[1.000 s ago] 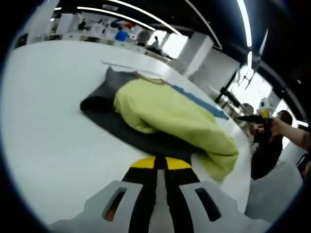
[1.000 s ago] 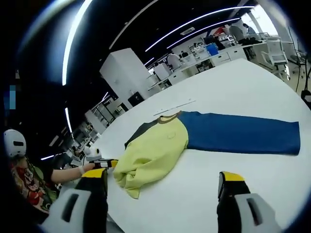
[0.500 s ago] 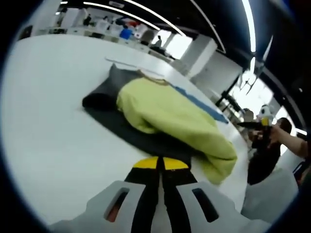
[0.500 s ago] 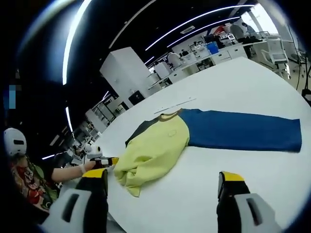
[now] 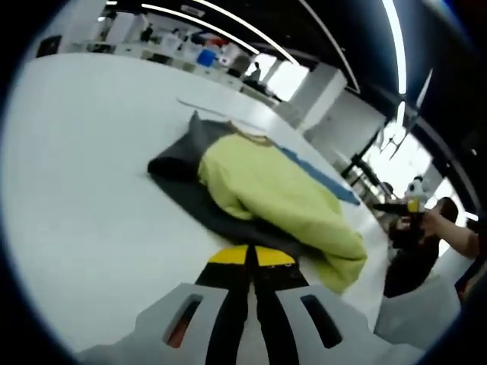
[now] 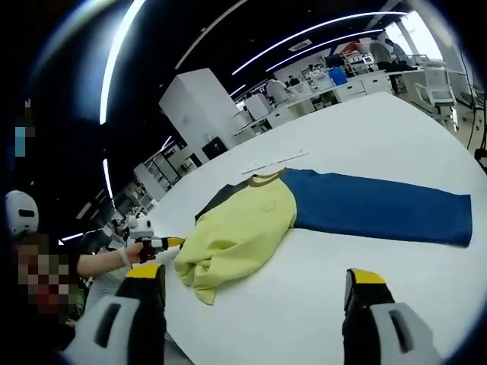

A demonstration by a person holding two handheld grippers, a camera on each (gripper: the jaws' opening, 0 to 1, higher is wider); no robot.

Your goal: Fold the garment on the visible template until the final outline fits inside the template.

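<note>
White bench [image 6: 380, 114] in a dim lab with strip lights; the garment [image 6: 243, 228] lies bunched mid-bench, unchanged. Left hand-held gripper [image 5: 249, 257] pinched closed beside it, right hand-held gripper [image 6: 255, 280] spread wide

A white table [image 6: 396, 129] carries a yellow, blue and dark garment [image 6: 251, 228].
</note>
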